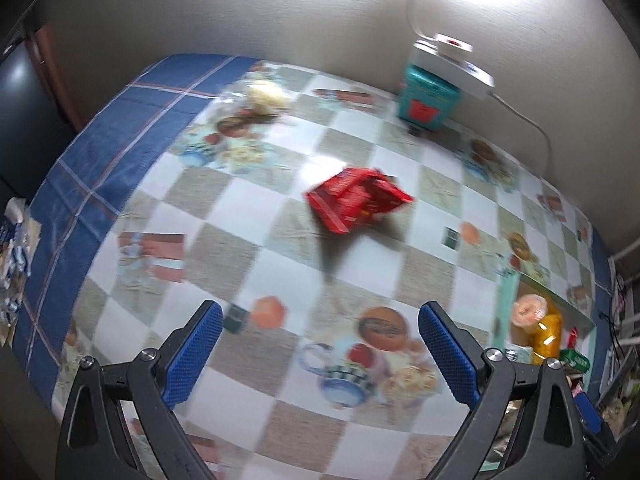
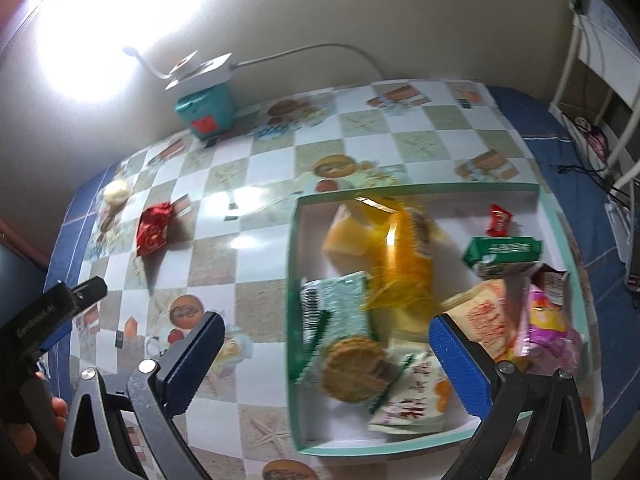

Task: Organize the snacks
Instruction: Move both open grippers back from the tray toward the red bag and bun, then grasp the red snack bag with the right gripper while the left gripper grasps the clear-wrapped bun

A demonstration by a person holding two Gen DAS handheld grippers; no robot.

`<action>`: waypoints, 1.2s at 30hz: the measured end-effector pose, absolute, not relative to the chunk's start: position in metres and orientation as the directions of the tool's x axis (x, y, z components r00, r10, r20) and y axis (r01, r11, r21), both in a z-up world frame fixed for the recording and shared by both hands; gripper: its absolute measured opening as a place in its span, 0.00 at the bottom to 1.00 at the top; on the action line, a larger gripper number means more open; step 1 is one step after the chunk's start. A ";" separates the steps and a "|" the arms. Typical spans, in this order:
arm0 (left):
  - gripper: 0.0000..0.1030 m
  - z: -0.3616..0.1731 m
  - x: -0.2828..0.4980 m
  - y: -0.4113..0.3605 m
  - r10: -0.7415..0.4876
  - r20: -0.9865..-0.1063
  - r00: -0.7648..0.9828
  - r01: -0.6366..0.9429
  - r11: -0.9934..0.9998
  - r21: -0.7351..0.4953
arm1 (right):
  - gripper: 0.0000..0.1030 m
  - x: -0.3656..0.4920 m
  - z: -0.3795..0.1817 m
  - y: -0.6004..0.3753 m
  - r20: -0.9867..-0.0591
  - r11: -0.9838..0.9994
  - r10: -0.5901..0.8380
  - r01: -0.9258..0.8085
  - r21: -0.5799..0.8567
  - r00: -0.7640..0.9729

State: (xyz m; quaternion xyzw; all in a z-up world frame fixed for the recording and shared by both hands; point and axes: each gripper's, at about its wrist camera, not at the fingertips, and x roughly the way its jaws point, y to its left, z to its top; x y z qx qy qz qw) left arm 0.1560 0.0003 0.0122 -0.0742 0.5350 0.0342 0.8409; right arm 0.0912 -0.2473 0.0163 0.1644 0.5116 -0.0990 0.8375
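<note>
Both the left tongs [image 1: 320, 354] and right tongs [image 2: 326, 362] gape wide and empty. The red snack packet [image 1: 354, 198] lies on the table [image 1: 248, 248], well apart from the tray [image 2: 294, 280] already holding most snacks. The collecting step looks nearly done; next, I'd guess, the left tongs must reach forward and close on that packet.

- Red snack packet [image 1: 356, 200]: crinkled foil, lying flat on the tabletop, well apart from the box, to its left.
- Pale round snack in clear wrap [image 1: 266, 96]: on the tabletop, farther from the box than the red packet.
- Shallow white box with mint-green rim [image 2: 294, 280]: open, holding yellow-orange packets [image 2: 408, 256], a green pack [image 2: 504, 250], a small red sweet [image 2: 498, 220], a round biscuit [image 2: 354, 368], and pink and white wrappers.
</note>
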 end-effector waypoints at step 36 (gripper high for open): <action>0.95 -0.007 0.364 0.138 -0.117 -0.894 0.433 -0.023 0.990 -0.141 | 1.00 0.283 -0.052 -0.108 -0.867 0.908 0.274 0.186 0.376 0.416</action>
